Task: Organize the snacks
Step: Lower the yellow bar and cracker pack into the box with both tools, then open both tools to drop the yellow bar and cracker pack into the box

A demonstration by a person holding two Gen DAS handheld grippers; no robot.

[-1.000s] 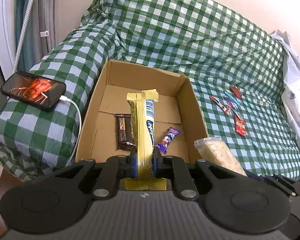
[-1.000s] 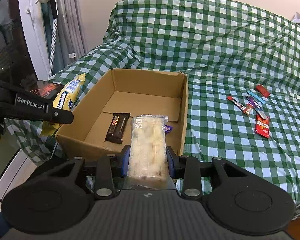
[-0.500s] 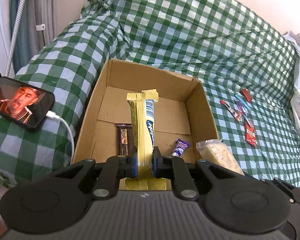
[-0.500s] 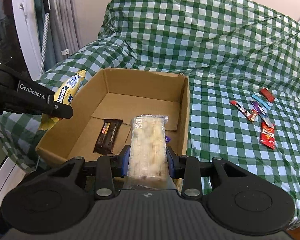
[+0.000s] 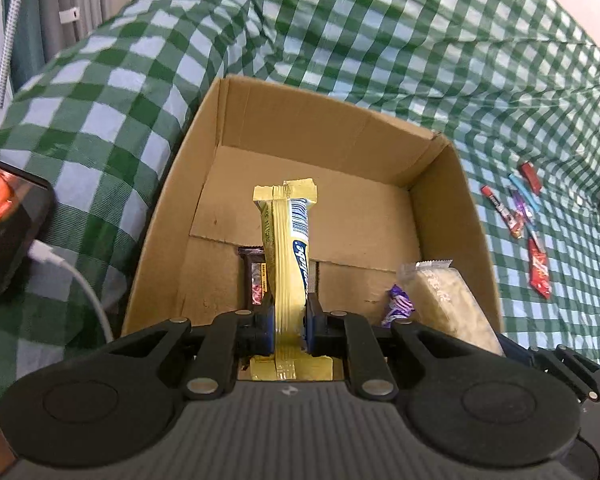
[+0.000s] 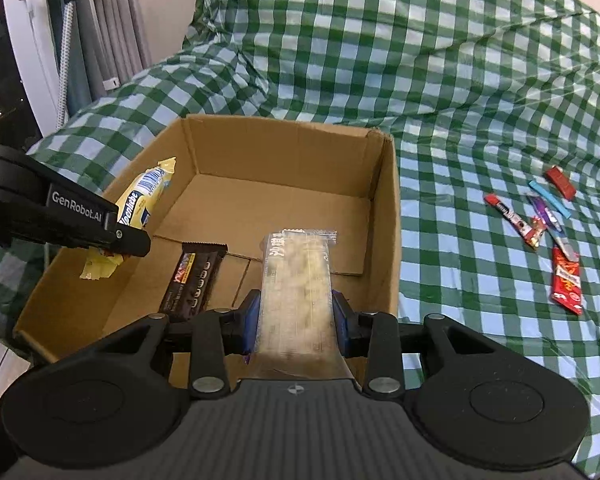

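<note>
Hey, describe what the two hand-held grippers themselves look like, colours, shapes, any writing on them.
Both are matte black plastic. The left hand-held gripper and the right hand-held gripper each have a ribbed grey body, two round black discs, angled linkage bars with silver rivets, and blue finger pads. From the right wrist view, white "GenRobot.AI" lettering runs along the left one's side. No cables on them or sleeves are visible.

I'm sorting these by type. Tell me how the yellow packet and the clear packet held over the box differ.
The yellow packet is opaque and printed; the clear packet is see-through, showing pale contents. The yellow packet is narrow and gripped edge-on by the left tongs; the clear packet is wider and held flat by the right tongs. Both are long sealed snacks pointing into the box.
</note>
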